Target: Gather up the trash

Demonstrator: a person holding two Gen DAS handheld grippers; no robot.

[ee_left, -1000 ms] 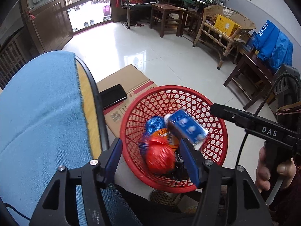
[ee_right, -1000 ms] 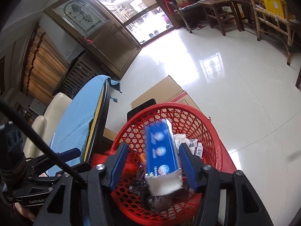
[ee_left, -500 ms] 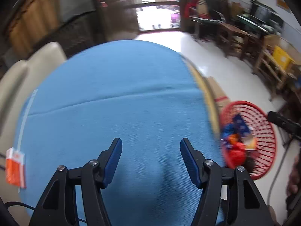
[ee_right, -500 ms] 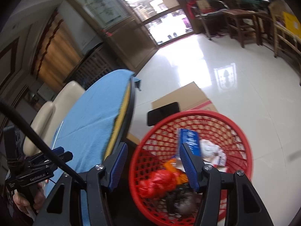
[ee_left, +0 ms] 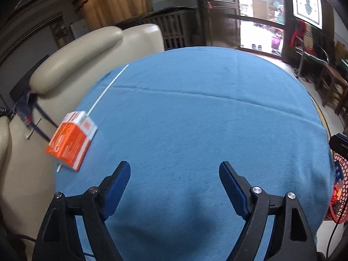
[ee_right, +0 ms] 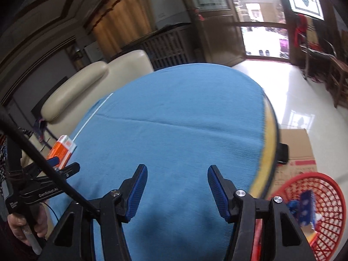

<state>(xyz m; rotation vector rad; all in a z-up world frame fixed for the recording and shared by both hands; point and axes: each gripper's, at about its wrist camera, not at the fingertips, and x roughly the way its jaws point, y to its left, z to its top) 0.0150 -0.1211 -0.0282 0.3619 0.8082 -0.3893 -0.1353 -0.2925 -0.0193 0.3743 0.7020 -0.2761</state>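
An orange and white carton (ee_left: 70, 141) lies at the left edge of the blue-covered round table (ee_left: 195, 119); it also shows in the right wrist view (ee_right: 62, 150). My left gripper (ee_left: 174, 169) is open and empty over the table's near side, right of the carton. My right gripper (ee_right: 177, 174) is open and empty over the table. The red mesh basket (ee_right: 326, 184) sits on the floor at the table's right, holding a blue carton (ee_right: 306, 208) and other trash. Its rim shows in the left wrist view (ee_left: 340, 161).
A cream sofa (ee_left: 76, 50) stands behind the table's left side. A flat cardboard box (ee_right: 298, 145) with a black phone (ee_right: 282, 153) lies on the floor by the basket. Wooden chairs (ee_left: 332, 80) stand at the far right.
Both grippers have swung from over the basket to over the table. The blue carton left the right gripper and lies in the basket. The orange carton has come into view.
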